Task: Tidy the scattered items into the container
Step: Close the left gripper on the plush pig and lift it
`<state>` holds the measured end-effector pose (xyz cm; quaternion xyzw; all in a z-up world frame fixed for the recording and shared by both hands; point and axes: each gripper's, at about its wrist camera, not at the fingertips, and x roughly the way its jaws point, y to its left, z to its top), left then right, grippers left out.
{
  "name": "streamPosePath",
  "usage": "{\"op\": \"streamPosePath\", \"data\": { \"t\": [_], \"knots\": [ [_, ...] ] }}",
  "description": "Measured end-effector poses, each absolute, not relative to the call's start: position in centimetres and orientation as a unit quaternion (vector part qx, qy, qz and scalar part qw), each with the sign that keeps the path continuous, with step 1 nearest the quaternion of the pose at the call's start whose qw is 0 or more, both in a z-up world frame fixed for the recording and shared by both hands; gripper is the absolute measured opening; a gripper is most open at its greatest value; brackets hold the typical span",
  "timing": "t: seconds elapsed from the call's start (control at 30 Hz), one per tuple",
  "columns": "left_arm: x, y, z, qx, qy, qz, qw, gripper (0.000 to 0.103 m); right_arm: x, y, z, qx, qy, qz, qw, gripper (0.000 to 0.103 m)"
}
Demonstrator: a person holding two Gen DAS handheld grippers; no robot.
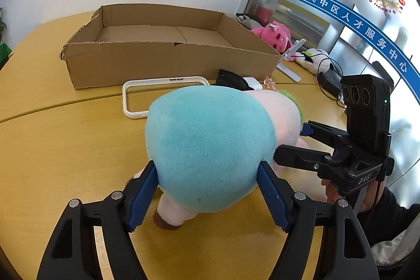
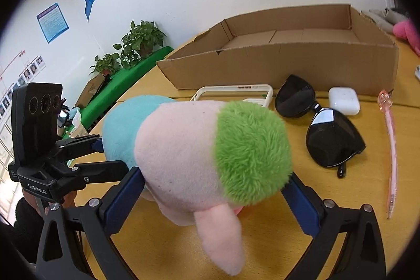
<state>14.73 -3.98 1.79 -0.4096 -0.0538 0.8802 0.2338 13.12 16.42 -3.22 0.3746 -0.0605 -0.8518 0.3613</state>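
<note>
A plush toy (image 1: 210, 146) with a teal rear, pale pink body and green fuzzy head (image 2: 249, 148) lies on the yellow table. My left gripper (image 1: 207, 175) is shut on its teal end, blue pads pressed into both sides. My right gripper (image 2: 215, 185) is shut on its pink and green end. The right gripper also shows in the left wrist view (image 1: 291, 138), and the left gripper in the right wrist view (image 2: 105, 148). An open, empty cardboard box (image 1: 168, 62) stands behind the toy; it also shows in the right wrist view (image 2: 288, 70).
A white phone frame (image 2: 233, 93), black sunglasses (image 2: 323, 127), a white earbud case (image 2: 344, 100) and a pink pen (image 2: 391, 148) lie in front of the box. A pink plush (image 1: 273, 36), a white plush (image 1: 312, 59) and cables lie to its right.
</note>
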Motion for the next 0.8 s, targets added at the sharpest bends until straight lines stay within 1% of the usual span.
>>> {"op": "streamPosePath", "data": {
  "t": [0.07, 0.13, 0.23, 0.27, 0.3, 0.33, 0.4, 0.43, 0.5, 0.53, 0.57, 0.6, 0.63, 0.73, 0.8],
  "knots": [
    [14.5, -4.4, 1.9, -0.407, -0.067, 0.880, 0.236, 0.081, 13.3, 16.6, -2.6, 0.362, -0.056, -0.857, 0.361, 0.095],
    [14.3, -4.6, 2.4, -0.398, -0.072, 0.884, 0.235, 0.080, 13.3, 16.9, -2.3, 0.356, -0.055, -0.862, 0.357, 0.089],
    [14.2, -5.1, 3.1, -0.383, -0.077, 0.889, 0.237, 0.079, 12.9, 17.7, -2.4, 0.358, -0.063, -0.859, 0.360, 0.085],
    [14.0, -5.2, 3.3, -0.382, -0.078, 0.889, 0.240, 0.074, 12.9, 17.9, -2.4, 0.358, -0.065, -0.859, 0.359, 0.084],
    [13.7, -5.3, 3.3, -0.385, -0.078, 0.887, 0.244, 0.058, 12.9, 18.1, -2.4, 0.357, -0.066, -0.860, 0.359, 0.082],
    [13.5, -5.2, 3.3, -0.390, -0.078, 0.883, 0.248, 0.052, 12.9, 18.2, -2.4, 0.355, -0.067, -0.861, 0.359, 0.079],
    [13.0, -5.3, 3.3, -0.395, -0.081, 0.882, 0.244, 0.048, 12.9, 18.5, -2.0, 0.347, -0.070, -0.864, 0.358, 0.074],
    [12.8, -5.4, 3.2, -0.397, -0.083, 0.882, 0.240, 0.048, 13.0, 18.7, -1.7, 0.342, -0.071, -0.866, 0.359, 0.071],
    [12.7, -5.6, 3.1, -0.395, -0.087, 0.883, 0.238, 0.048, 13.0, 18.7, -1.5, 0.339, -0.068, -0.866, 0.362, 0.071],
    [12.7, -5.8, 2.9, -0.394, -0.095, 0.883, 0.238, 0.051, 13.1, 18.9, -1.4, 0.334, -0.068, -0.867, 0.362, 0.071],
    [12.6, -6.0, 2.8, -0.393, -0.103, 0.882, 0.240, 0.070, 13.0, 19.1, -1.3, 0.332, -0.069, -0.869, 0.361, 0.071],
    [12.5, -6.1, 2.7, -0.391, -0.110, 0.882, 0.238, 0.094, 13.0, 19.3, -1.2, 0.330, -0.072, -0.871, 0.357, 0.071],
    [12.4, -6.2, 2.5, -0.387, -0.117, 0.885, 0.232, 0.102, 12.8, 19.6, -1.2, 0.328, -0.075, -0.874, 0.351, 0.071],
    [11.9, -5.8, 2.1, -0.389, -0.130, 0.878, 0.247, 0.102, 12.5, 19.4, -1.1, 0.331, -0.072, -0.873, 0.351, 0.078],
    [11.6, -5.1, 1.8, -0.391, -0.126, 0.873, 0.264, 0.102, 12.2, 18.8, -1.1, 0.333, -0.060, -0.873, 0.351, 0.078]
  ]
}}
